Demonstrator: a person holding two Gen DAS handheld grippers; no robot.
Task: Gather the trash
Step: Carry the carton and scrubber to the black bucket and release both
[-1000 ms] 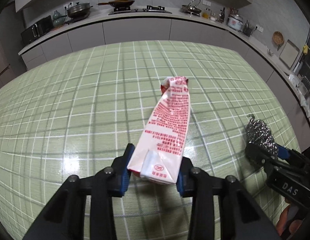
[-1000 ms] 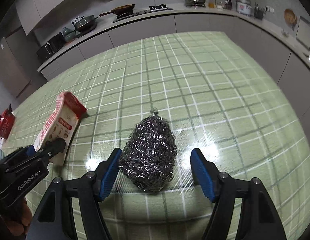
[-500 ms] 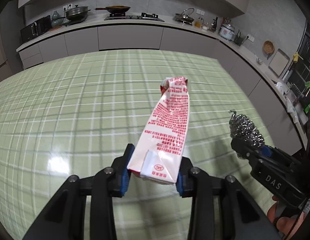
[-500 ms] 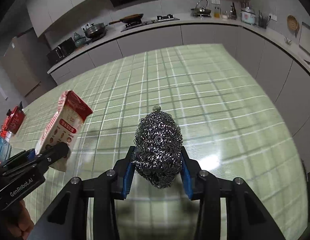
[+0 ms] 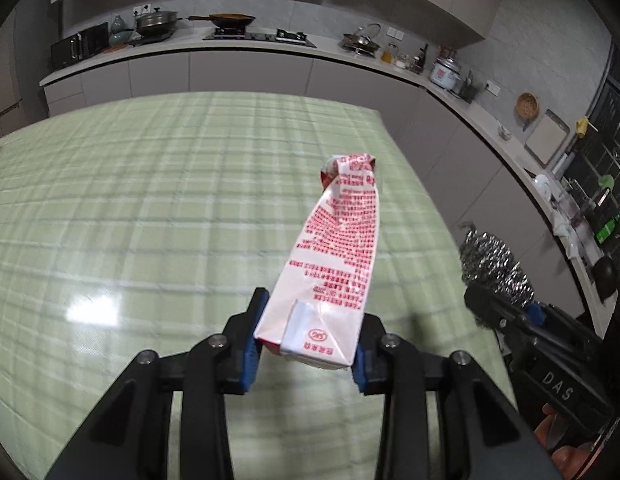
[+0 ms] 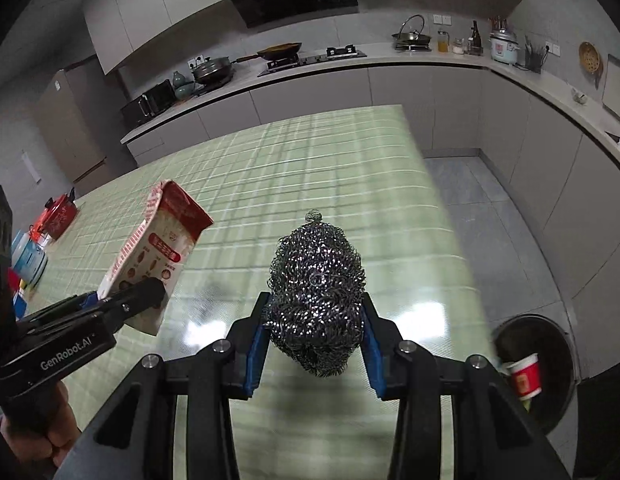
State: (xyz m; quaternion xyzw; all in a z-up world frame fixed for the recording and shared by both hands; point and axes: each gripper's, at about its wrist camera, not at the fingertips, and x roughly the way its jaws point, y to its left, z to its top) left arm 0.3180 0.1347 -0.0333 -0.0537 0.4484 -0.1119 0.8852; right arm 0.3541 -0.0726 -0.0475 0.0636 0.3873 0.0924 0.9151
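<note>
My left gripper is shut on a flattened white carton with red print, held well above the green checked table. My right gripper is shut on a steel wool scrubber, also lifted off the table. The carton shows at the left of the right wrist view; the scrubber shows at the right of the left wrist view. A round dark trash bin stands on the floor right of the table, with a red paper cup in it.
A red pot and a blue-and-white container stand at the table's left end. A kitchen counter with pans, a kettle and a rice cooker runs along the far and right walls. The table's right edge borders grey floor.
My right gripper closed on the scrubber and lifted it. Both grippers have risen and swung toward the table's right edge, and the trash bin has come into view.
</note>
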